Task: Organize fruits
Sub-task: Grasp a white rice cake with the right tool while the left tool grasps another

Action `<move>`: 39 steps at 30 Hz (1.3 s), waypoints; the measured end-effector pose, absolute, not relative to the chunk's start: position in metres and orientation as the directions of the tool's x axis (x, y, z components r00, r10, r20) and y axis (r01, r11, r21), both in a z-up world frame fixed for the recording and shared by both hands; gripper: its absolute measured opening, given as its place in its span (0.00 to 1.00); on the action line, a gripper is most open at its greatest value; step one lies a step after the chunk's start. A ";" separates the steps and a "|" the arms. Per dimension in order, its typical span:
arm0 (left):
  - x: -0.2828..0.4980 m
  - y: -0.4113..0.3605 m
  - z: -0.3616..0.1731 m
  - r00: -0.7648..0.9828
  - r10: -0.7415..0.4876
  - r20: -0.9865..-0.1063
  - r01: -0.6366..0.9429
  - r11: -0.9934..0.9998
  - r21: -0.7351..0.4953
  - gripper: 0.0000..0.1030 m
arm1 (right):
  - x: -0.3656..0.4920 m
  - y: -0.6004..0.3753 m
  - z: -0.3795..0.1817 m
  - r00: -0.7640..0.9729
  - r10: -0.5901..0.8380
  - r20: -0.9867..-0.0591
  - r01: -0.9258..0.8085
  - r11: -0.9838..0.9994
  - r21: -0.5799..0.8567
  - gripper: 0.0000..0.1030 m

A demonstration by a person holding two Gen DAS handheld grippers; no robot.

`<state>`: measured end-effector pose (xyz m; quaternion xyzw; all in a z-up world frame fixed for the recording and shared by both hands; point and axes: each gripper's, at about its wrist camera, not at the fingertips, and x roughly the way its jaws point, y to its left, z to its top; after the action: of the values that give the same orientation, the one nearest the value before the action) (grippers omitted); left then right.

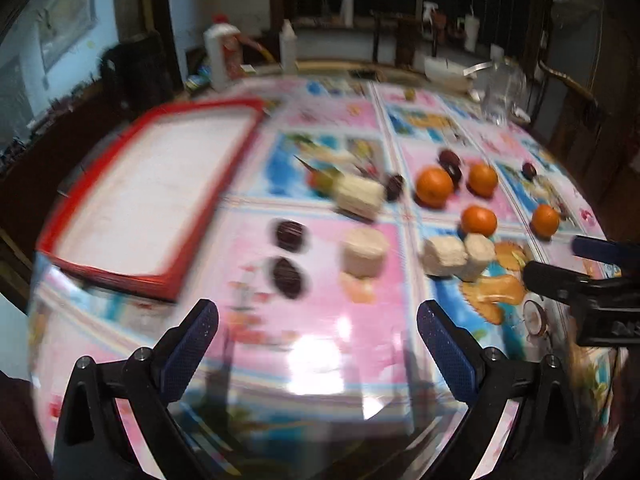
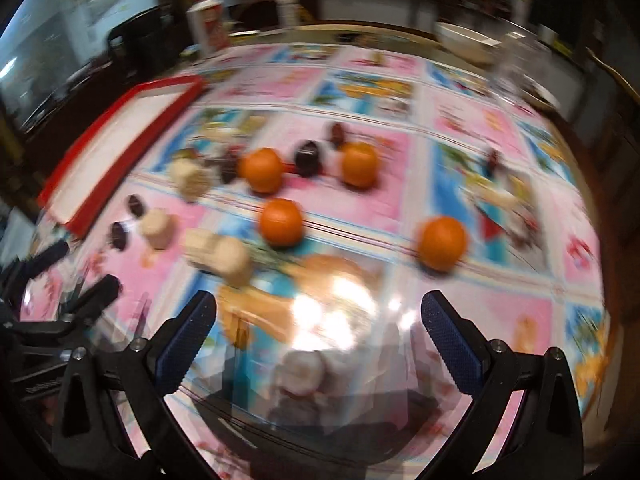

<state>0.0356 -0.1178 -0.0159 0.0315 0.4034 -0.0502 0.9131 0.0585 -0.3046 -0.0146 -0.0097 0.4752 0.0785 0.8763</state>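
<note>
Over a glossy worktop (image 1: 320, 264) with a pink-and-blue picture cloth, seen from the left wrist: left hand-held gripper (image 1: 318, 320) held above the near edge, blue-padded jaws wide apart, nothing between them. Ahead and to the left, a red-rimmed white tray (image 1: 156, 184), bare. Scattered across the middle, four oranges (image 1: 435, 186), pale cylindrical pieces (image 1: 364, 254), possibly cut sugarcane, and dark round fruits (image 1: 290, 234), all loose on the cloth and outside the tray. At far right, the right hand-held gripper (image 1: 560, 264) reaching in, just beside a pair of pale pieces. Bottles (image 1: 218, 56) along the far edge.

From the right wrist, heavily blurred: right hand-held gripper (image 2: 319, 318) above a glare patch, jaws likewise spread and empty. Beyond the tips, oranges (image 2: 281, 222) well apart from one another, pale pieces (image 2: 224, 254) just left of centre, dark fruits (image 2: 307, 158) further back. Red tray (image 2: 120, 140) at upper left, the left hand-held gripper (image 2: 80, 268) showing at the left margin.
</note>
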 end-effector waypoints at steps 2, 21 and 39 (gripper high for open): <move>0.029 -0.106 -0.009 0.686 -0.048 -0.726 0.126 0.991 0.053 0.97 | 0.064 -0.288 -0.017 0.525 0.157 -0.836 -0.197 0.979 0.060 0.90; 0.046 -0.139 -0.003 0.599 -0.234 -0.766 0.328 0.944 -0.032 0.98 | 0.062 -0.290 -0.018 0.459 0.313 -0.831 -0.349 0.924 0.155 0.27; 0.103 -0.156 -0.030 0.464 -0.280 -0.841 0.412 0.908 -0.074 0.31 | 0.043 -0.332 -0.026 0.478 0.333 -0.813 -0.304 0.931 0.203 0.27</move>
<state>0.1033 -0.1556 -0.0300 0.0697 0.4763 -0.2029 0.8527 0.0428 -0.3320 -0.0258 0.0153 0.4763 0.1851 0.8594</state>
